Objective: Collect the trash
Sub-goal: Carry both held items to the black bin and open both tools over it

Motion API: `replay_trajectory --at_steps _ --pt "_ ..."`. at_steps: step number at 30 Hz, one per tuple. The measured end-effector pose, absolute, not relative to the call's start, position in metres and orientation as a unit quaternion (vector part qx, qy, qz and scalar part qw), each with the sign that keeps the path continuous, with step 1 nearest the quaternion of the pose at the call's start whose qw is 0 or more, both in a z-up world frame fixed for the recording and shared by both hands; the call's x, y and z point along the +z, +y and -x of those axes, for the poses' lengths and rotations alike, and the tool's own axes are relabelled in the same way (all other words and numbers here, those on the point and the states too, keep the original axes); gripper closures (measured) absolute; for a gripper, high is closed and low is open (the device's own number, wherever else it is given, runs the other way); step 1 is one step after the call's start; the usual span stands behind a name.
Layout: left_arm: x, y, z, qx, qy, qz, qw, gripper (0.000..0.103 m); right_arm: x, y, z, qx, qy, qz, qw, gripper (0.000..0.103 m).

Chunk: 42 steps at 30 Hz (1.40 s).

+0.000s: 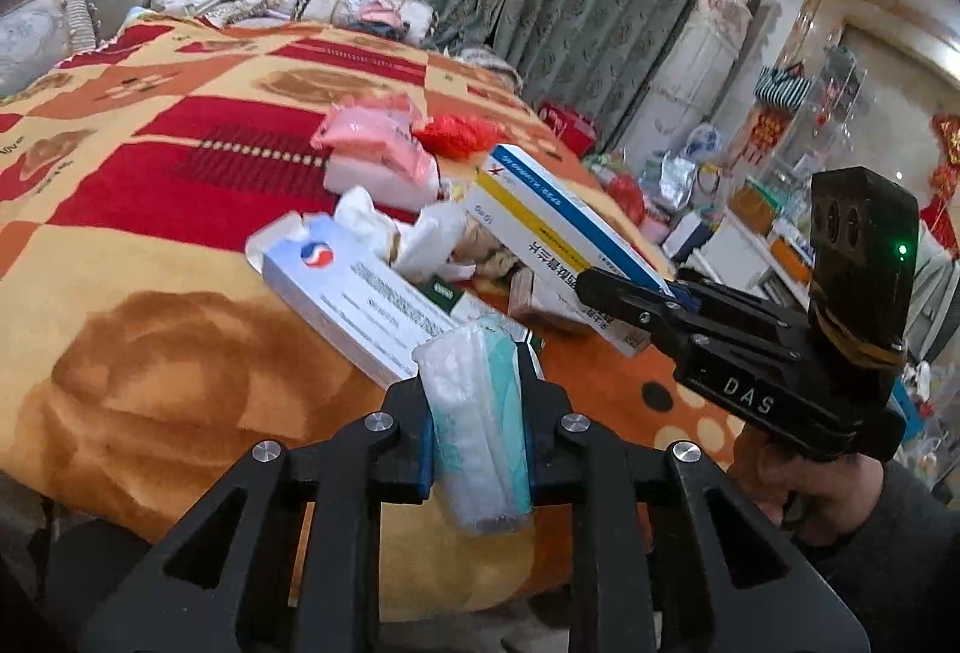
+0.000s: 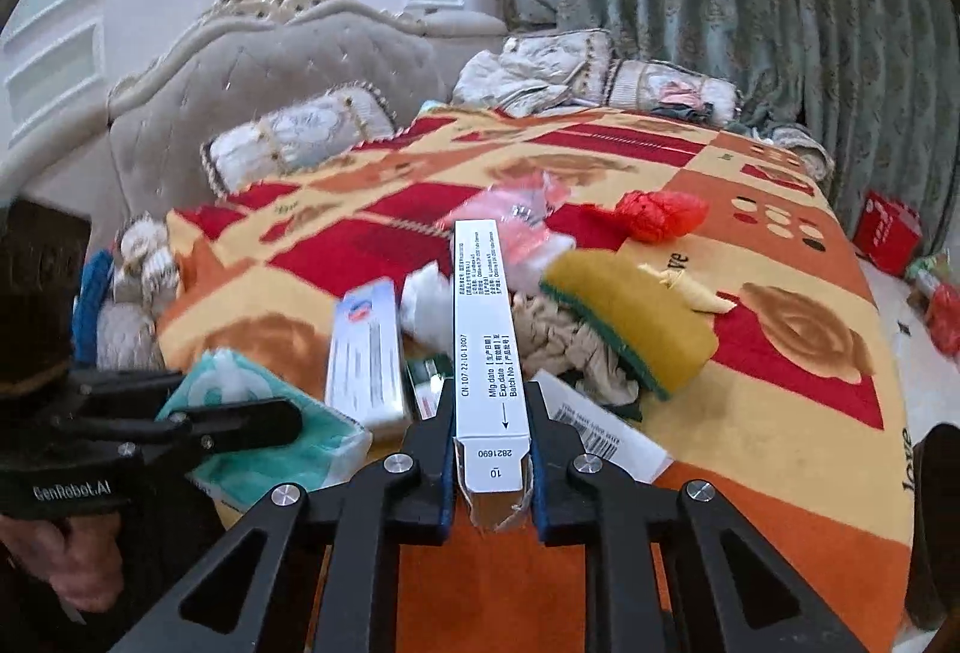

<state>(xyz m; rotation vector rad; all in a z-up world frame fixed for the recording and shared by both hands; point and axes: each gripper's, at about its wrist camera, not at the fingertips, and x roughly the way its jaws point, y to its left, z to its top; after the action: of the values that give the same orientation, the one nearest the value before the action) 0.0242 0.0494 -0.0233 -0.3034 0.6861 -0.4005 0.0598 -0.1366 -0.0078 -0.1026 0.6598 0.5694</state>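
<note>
Clamping our left gripper [image 1: 477, 431] on a tissue pack [image 1: 477, 413], we are pinching a white medicine box [image 2: 489, 353] in our right gripper [image 2: 492, 449]; beyond that box, a yellow sponge [image 2: 630, 317], crumpled tissues [image 2: 426, 299] and red wrapper [image 2: 660, 215] are lying on the blanket [image 2: 780, 413].

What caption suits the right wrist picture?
Right tongs clamp a white medicine box above a trash-strewn blanket.
</note>
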Motion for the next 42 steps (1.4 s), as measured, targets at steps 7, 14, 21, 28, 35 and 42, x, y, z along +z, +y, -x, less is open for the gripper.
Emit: replay_trajectory --at_steps 7,14,21,28,35,42 --pt "-0.019 0.056 -0.021 -0.201 0.323 0.165 0.910 0.085 0.014 -0.139 -0.059 0.267 0.310 0.029 0.912 0.086" --pt "-0.018 0.060 -0.021 -0.197 0.316 0.175 0.911 0.085 0.025 -0.148 -0.055 0.267 0.317 0.003 0.910 0.086" --pt "-0.015 0.058 -0.023 -0.200 0.311 0.172 0.913 0.085 0.034 -0.177 -0.053 0.252 0.312 -0.004 0.916 0.086" --pt "-0.006 0.036 -0.045 -0.225 0.335 0.165 0.900 0.085 0.025 -0.220 -0.068 0.238 0.307 -0.024 0.921 0.086" --pt "0.028 -0.023 -0.083 -0.257 0.330 0.127 0.899 0.085 0.018 -0.264 -0.103 0.222 0.295 -0.036 0.928 0.086" --pt "0.034 -0.113 -0.120 -0.286 0.346 0.100 0.888 0.085 0.021 -0.346 -0.084 0.131 0.279 -0.079 0.948 0.086"
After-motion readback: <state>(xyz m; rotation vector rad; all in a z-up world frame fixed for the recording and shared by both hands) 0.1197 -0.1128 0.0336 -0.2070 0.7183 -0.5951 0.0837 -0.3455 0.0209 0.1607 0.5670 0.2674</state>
